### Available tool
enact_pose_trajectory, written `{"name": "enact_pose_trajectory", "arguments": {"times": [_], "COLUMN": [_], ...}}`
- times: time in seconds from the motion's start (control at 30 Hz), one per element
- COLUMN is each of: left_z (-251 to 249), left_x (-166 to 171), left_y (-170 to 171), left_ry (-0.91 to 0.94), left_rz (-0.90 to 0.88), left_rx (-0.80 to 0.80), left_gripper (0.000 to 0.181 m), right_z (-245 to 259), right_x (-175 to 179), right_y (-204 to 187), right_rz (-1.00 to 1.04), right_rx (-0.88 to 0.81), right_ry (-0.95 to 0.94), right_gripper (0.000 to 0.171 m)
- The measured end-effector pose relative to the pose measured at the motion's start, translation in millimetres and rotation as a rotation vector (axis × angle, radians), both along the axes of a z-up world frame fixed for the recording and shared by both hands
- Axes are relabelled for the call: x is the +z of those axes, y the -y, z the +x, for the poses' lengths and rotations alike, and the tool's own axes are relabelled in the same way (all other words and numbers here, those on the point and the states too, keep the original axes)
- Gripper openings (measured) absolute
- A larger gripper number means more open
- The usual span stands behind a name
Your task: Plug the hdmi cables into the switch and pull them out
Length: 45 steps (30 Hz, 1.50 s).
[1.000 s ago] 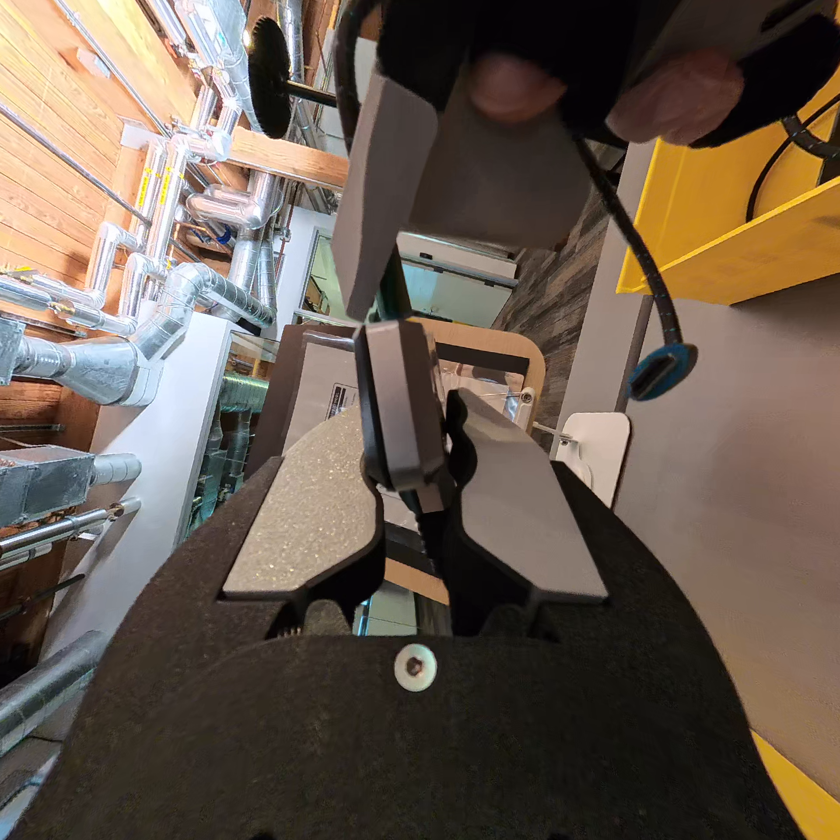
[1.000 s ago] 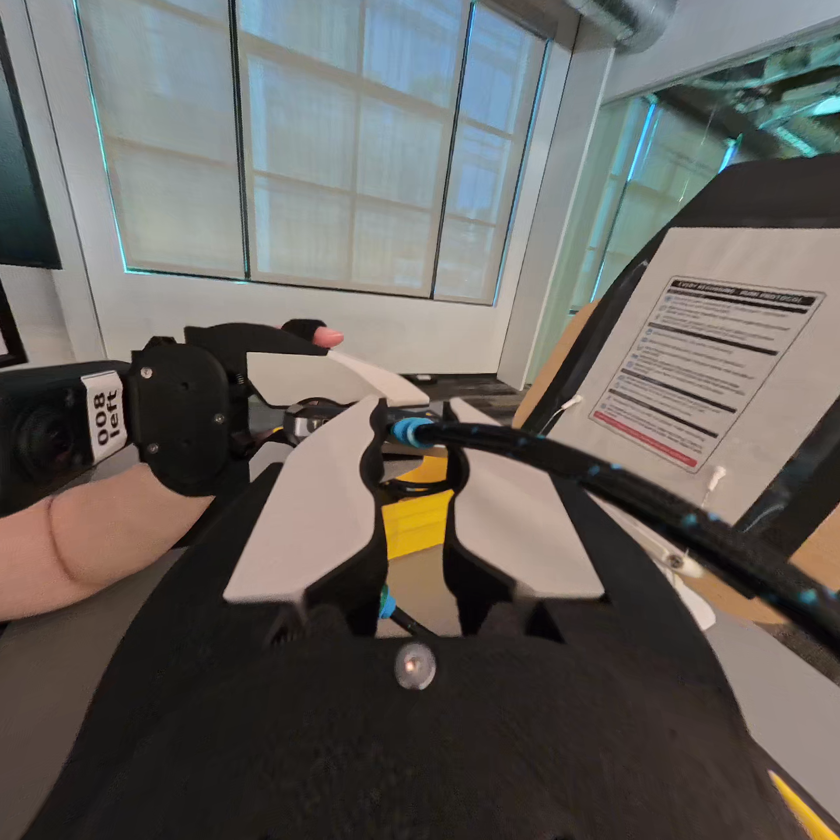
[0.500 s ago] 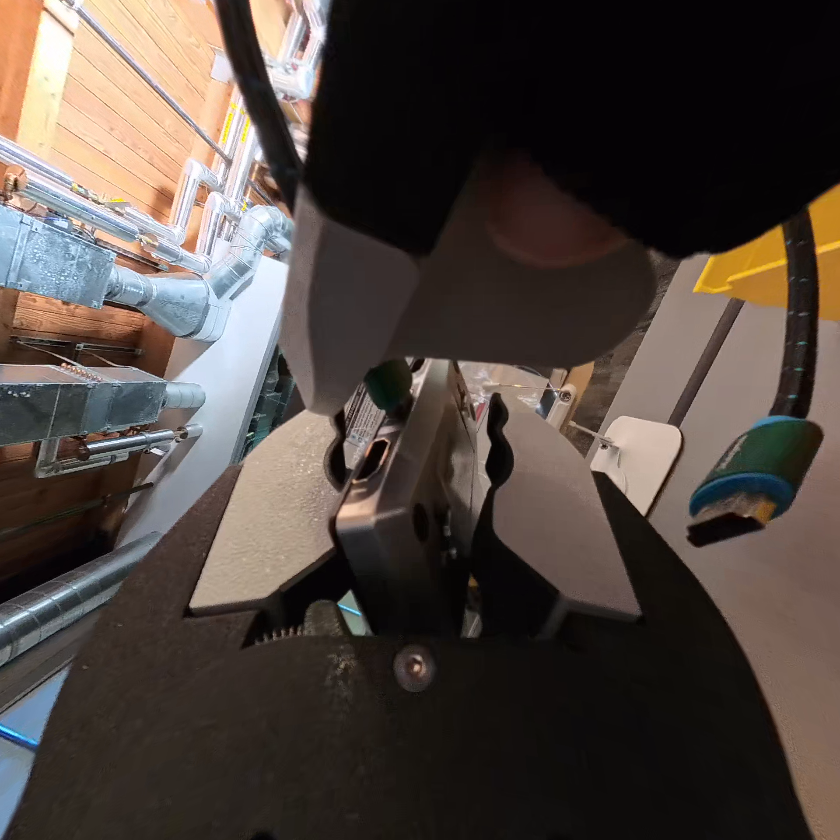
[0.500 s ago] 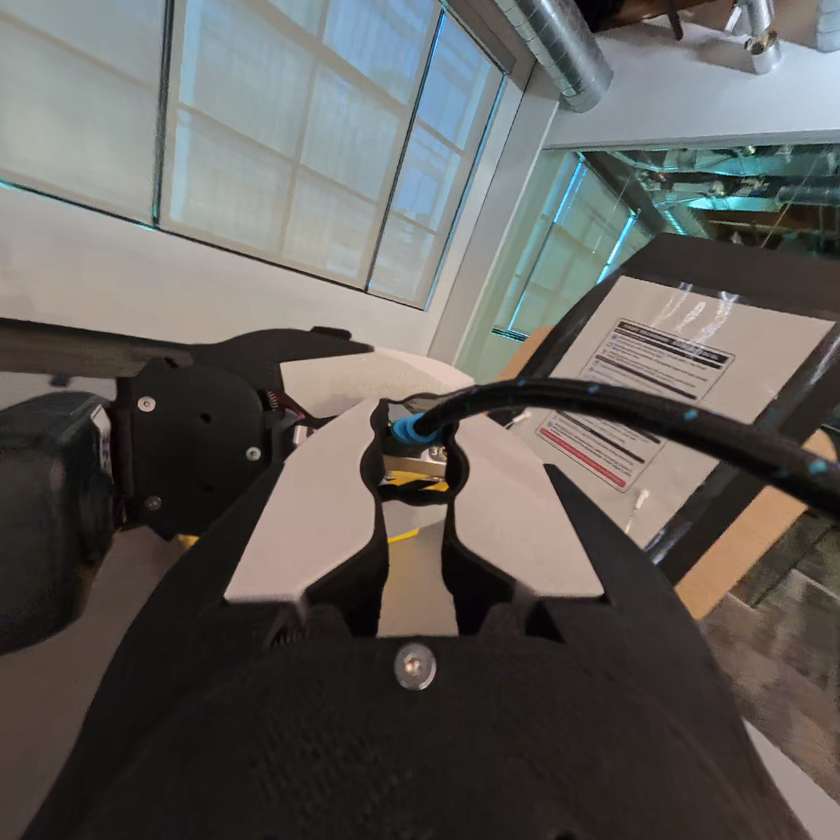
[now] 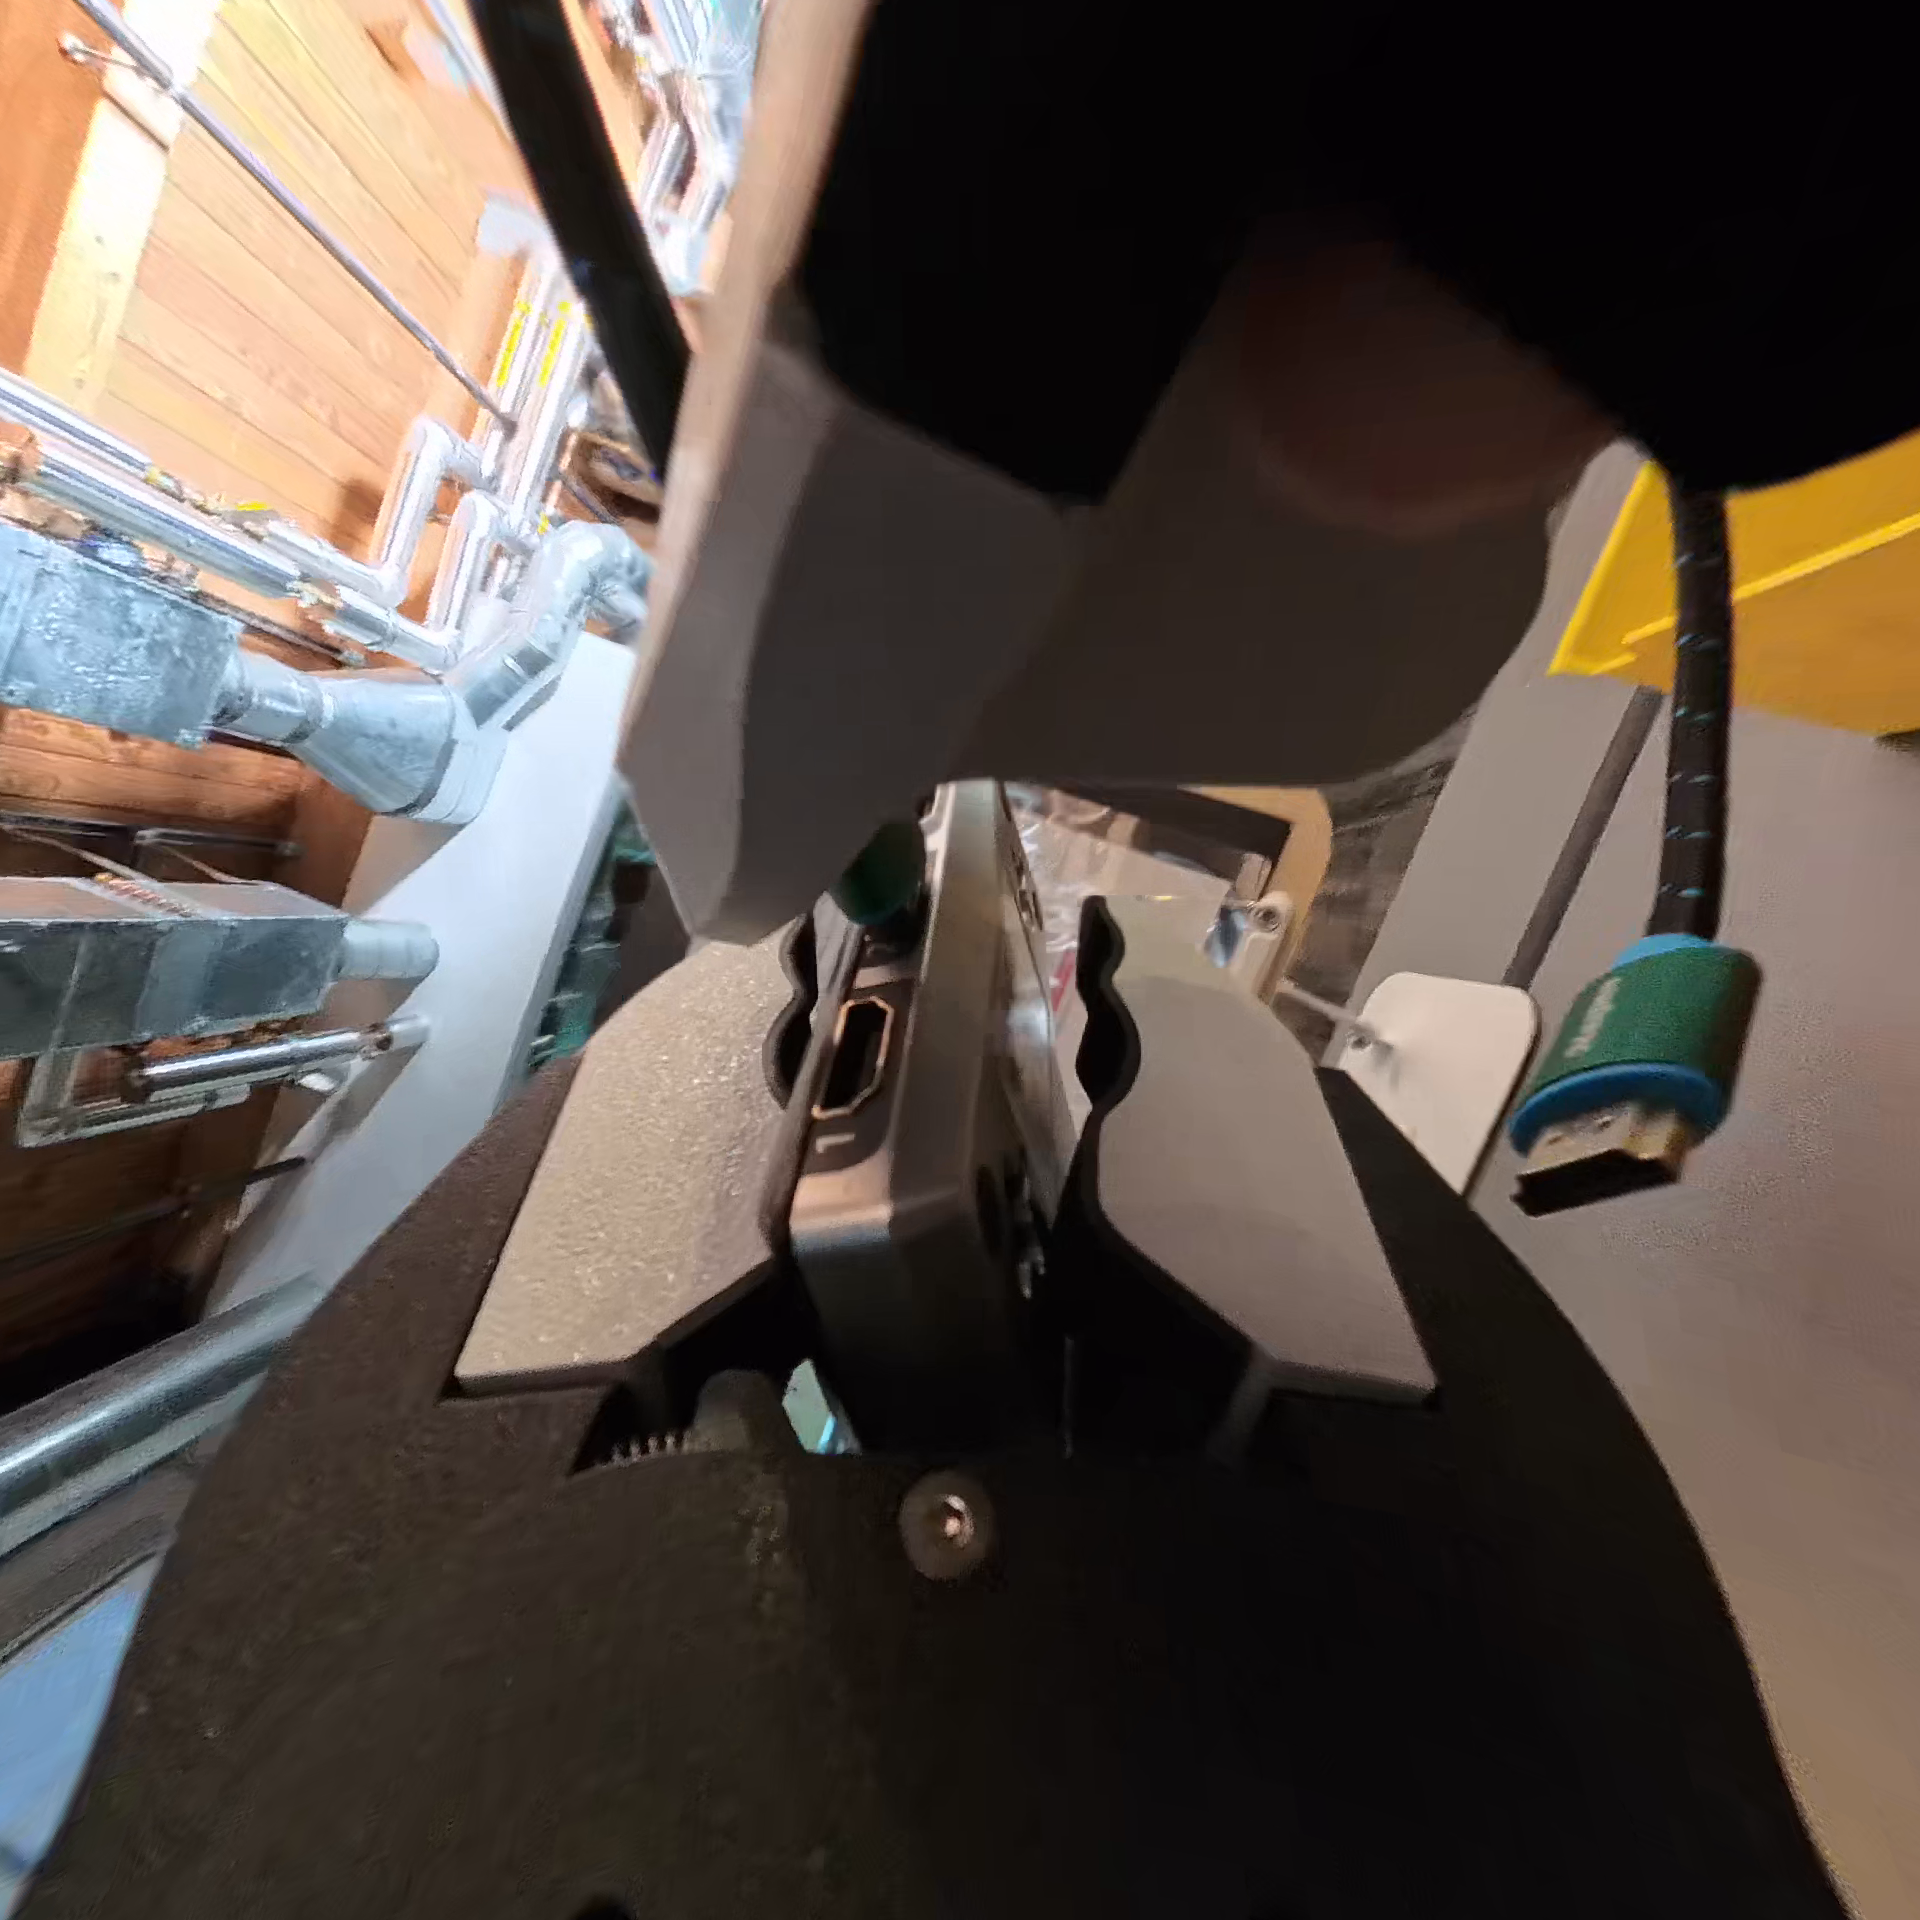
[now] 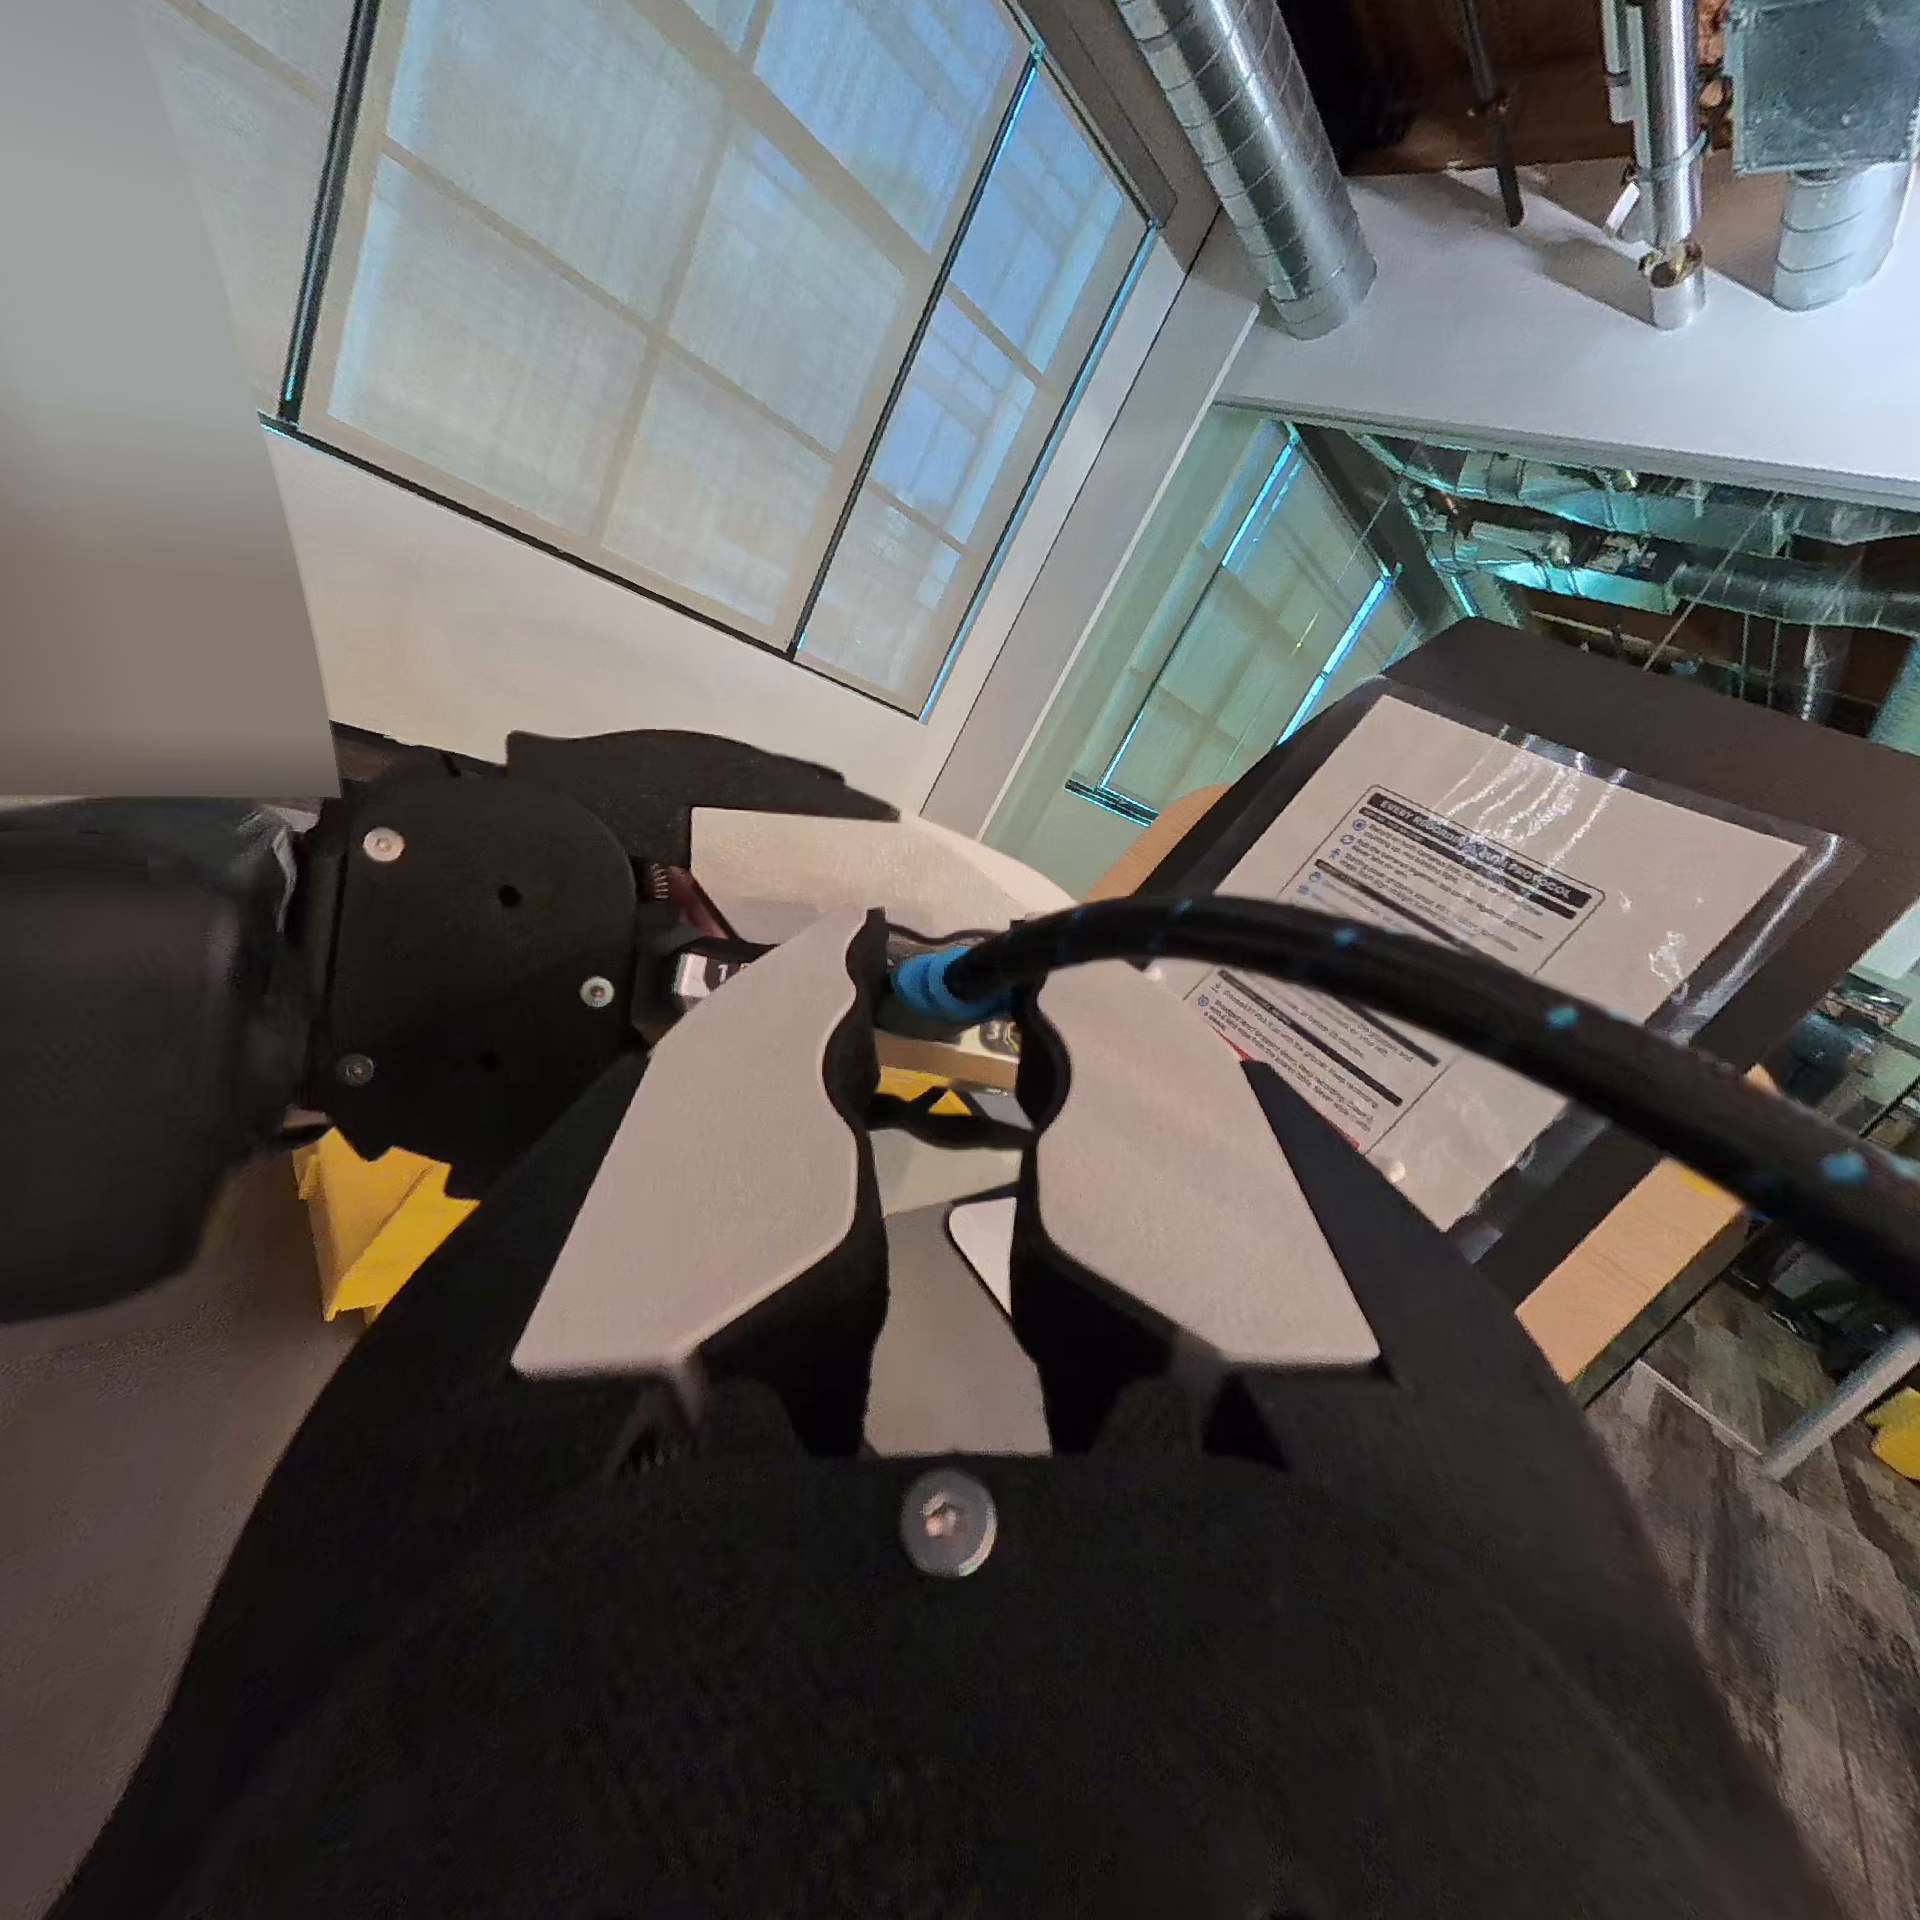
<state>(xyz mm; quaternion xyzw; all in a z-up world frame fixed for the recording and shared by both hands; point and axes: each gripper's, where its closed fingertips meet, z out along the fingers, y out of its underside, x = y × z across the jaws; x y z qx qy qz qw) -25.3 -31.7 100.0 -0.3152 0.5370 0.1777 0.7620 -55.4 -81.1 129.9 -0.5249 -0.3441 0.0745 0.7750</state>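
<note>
The switch (image 5: 914,1174) is the landmark here: a dark flat box lifted clear of the grey tabletop (image 5: 1766,1351), so that both tools can meet it in the air. The left gripper (image 5: 935,987) has its jaws clenched on the switch's broad faces, which leaves the port edge bare and facing outward for plugging. The right gripper (image 6: 940,997) comes in from above the switch, jaws clamped on the blue-collared plug (image 6: 935,982) of a black braided cable (image 6: 1455,997). That plug sits at a port just above the empty port (image 5: 852,1055), but whether it is fully seated I cannot tell. To the right of the switch a second plug (image 5: 1621,1060), green and blue, hangs free on its own cable, probably waiting its turn.
</note>
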Motion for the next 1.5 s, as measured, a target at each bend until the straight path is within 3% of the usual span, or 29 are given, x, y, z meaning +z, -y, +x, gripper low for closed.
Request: {"name": "enact_pose_trajectory", "arguments": {"times": [0.2, 0.37, 0.6, 0.9, 1.03, 1.5], "left_z": [7.1, 6.6, 6.1, 8.1, 9.2, 8.8], "left_x": [1.5, -0.4, -7.7, -6.8, -10.6, -13.4], "left_y": [18.4, 17.4, 18.7, 28.7, 30.7, 33.6], "left_ry": [0.048, 0.052, 0.006, 0.004, -0.01, -0.021], "left_rz": [-0.091, -0.168, -0.237, -0.232, -0.309, -0.391], "left_rx": [-0.163, -0.159, -0.174, -0.258, -0.292, -0.295], "left_gripper": [0.048, 0.053, 0.04, 0.04, 0.04, 0.033], "right_z": [2.4, 6.2, 12.7, 10.7, 10.4, 15.9], "right_x": [5.4, 9.8, 11.6, 11.2, 11.6, 14.2], "right_y": [4.3, 6.4, 4.2, 7.4, 8.3, 9.1], "right_rz": [-0.001, 0.027, 0.015, 0.024, 0.014, 0.044], "right_rx": [0.03, -0.009, -0.029, -0.026, -0.032, -0.072], "right_ry": [-0.005, 0.028, 0.021, 0.095, 0.101, 0.134], "right_gripper": [0.022, 0.022, 0.022, 0.022, 0.022, 0.021]}}
